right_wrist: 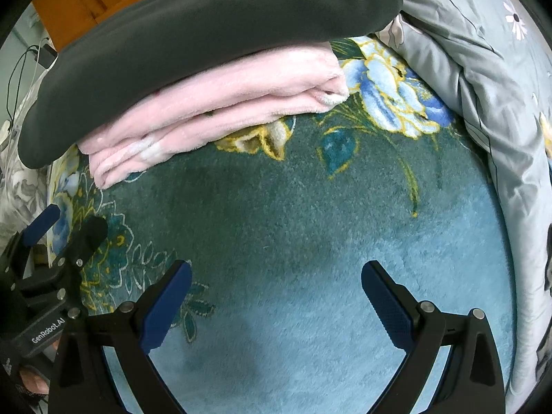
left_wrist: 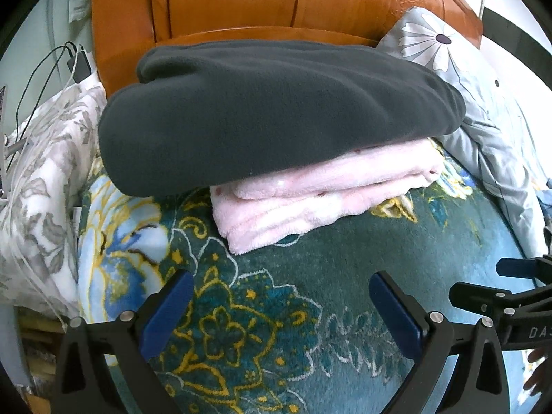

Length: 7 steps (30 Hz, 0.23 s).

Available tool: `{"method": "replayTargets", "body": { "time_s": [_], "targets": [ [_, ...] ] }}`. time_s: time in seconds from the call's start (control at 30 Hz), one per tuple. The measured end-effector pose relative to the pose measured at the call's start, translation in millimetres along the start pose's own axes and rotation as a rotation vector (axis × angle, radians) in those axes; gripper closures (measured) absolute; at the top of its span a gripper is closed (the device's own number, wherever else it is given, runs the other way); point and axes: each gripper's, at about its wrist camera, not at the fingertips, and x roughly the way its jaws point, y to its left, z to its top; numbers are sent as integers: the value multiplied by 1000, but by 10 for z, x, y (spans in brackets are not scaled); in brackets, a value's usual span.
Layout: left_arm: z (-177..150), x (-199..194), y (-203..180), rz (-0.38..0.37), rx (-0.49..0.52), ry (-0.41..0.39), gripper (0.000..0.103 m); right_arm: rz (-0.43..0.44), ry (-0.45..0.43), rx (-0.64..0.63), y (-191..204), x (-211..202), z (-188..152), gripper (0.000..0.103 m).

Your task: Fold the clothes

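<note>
Clothes (left_wrist: 276,131) stacked beyond both spread, empty tongs (left_wrist: 281,296).

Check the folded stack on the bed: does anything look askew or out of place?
Slightly. The dark grey fleece overhangs the folded pink garment beneath it on the left, so their edges don't line up. Both claws, left and right, are open and empty.

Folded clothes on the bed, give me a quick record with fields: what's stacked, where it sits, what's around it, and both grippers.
stack: dark grey fleece folded, lying on top of folded pink fleece
surface: teal floral blanket
behind: wooden headboard
right of stack: grey flowered quilt
left gripper: open, empty, over blanket, short of stack
right gripper: open, empty, over blanket
</note>
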Motion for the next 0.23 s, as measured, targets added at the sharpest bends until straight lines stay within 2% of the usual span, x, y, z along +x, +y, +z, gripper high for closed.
{"method": "replayTargets", "body": {
  "time_s": [0.23],
  "targets": [
    [-10, -18, 16, -2, -12, 3, 0, -1, -4, -3, 18, -15, -1, 4]
  ]
}}
